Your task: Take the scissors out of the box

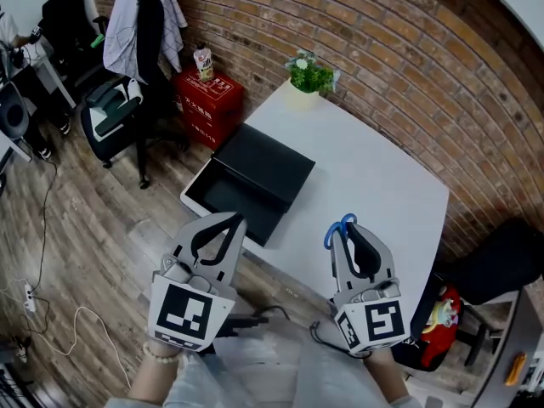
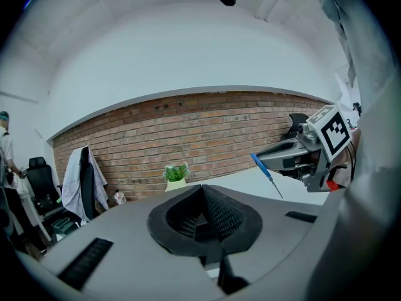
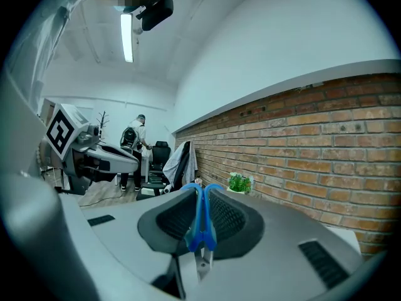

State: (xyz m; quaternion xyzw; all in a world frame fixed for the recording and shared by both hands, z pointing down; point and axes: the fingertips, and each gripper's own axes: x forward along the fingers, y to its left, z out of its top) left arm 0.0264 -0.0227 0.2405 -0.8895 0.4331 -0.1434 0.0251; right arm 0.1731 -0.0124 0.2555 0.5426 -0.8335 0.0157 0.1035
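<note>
Scissors [image 3: 200, 226] — one pair — clamped in right gripper [image 1: 348, 228], left gripper [image 1: 235, 221] jaws together, one black box [image 1: 270, 165]

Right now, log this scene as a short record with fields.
right gripper: shut on the scissors, clear of the box
left gripper: shut, nothing between its jaws
box: black, open, on the table near its left edge
plant: at the table's far corner
task state: scissors already out of the box
</note>
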